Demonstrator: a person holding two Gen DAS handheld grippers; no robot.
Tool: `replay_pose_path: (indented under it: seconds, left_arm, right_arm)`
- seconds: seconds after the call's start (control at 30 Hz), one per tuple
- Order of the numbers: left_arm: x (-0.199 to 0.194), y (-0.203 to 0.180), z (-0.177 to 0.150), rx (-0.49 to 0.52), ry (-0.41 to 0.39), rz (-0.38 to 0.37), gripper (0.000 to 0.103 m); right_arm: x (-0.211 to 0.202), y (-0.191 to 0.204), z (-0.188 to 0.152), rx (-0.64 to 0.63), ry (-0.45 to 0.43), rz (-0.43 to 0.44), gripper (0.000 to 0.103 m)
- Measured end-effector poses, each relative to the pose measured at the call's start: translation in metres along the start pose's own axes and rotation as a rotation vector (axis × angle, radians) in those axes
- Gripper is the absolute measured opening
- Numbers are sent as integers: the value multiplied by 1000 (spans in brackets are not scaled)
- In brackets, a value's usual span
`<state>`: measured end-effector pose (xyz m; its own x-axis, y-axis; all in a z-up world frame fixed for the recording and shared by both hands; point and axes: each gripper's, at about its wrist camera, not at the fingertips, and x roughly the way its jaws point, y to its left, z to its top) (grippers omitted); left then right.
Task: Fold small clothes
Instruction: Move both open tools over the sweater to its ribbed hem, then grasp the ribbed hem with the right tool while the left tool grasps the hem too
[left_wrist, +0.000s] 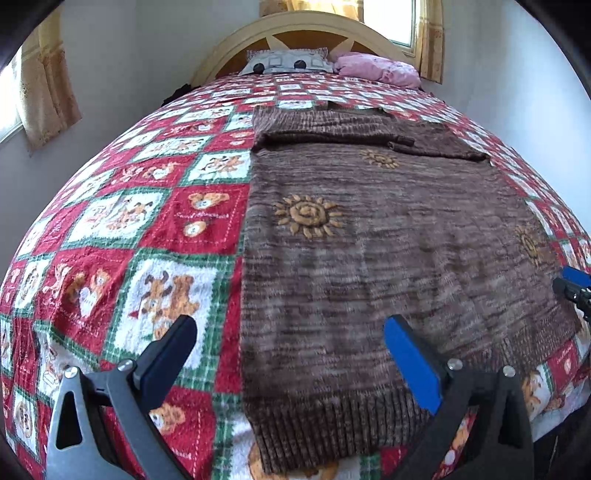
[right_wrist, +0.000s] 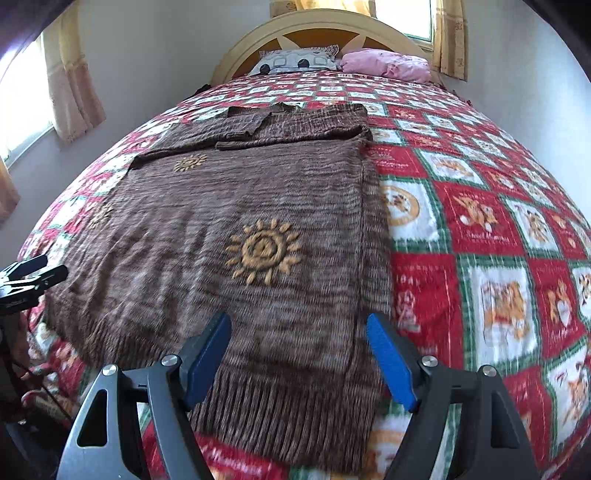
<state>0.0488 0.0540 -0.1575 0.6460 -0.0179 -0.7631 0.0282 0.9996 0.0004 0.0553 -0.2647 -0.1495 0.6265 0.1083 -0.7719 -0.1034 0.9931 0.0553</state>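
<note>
We see a brown knit sweater (left_wrist: 369, 251) lying flat on the bed, its ribbed hem (right_wrist: 288, 417) toward us at 6 o'clock and its neck end toward the headboard at 12 o'clock. Orange sun motifs (right_wrist: 264, 251) dot the knit. Both sleeves (left_wrist: 332, 136) are folded across the upper part of the body, so the garment forms a long rectangle (the knit looks slightly blurred near the hem).

In the left wrist view our left claw (left_wrist: 291, 354) hangs over the sweater's left hem corner with its jaws well apart: the right finger with the blue pad (left_wrist: 413, 369) stands over the knit, the left finger over the blanket at 8 o'clock. Nothing is gripped. In the right wrist view our right claw (right_wrist: 299, 350) also stands wide apart and empty, both blue pads above the sweater's right edge near the hem. Each claw shows at the rim of the other's view, at 3 o'clock and at 9 o'clock.

Under the sweater spreads a red, white and green checked blanket (left_wrist: 147, 221) printed with teddy bears. At 12 o'clock a patterned grey pillow (right_wrist: 295, 61) and a pink pillow (right_wrist: 388, 64) lean against the arched cream headboard (left_wrist: 295, 26). Yellow curtains (right_wrist: 70, 85) hang at the windows on either side.
</note>
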Motion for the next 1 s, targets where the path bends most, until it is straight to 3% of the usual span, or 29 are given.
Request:
replay_pose_path:
  seconds: [0.3, 0.57, 0.77, 0.87, 1.0]
  left_arm:
    - [-2, -2, -19, 10, 34, -23, 103]
    - [-3, 6, -25, -25, 67, -58, 103]
    - [-5, 13, -30, -62, 87, -111, 102]
    - [-6, 17, -31, -76, 86, -122, 99]
    - [-5, 18, -33, -92, 94, -139, 96]
  right_arm:
    - [-26, -9, -22, 15, 1, -4, 77]
    - [-21, -15, -35, 47, 34, 17, 76]
    - [-22, -22, -40, 83, 33, 28, 65]
    - [-23, -26, -41, 104, 31, 34, 51]
    - [-24, -22, -41, 101, 29, 60, 50]
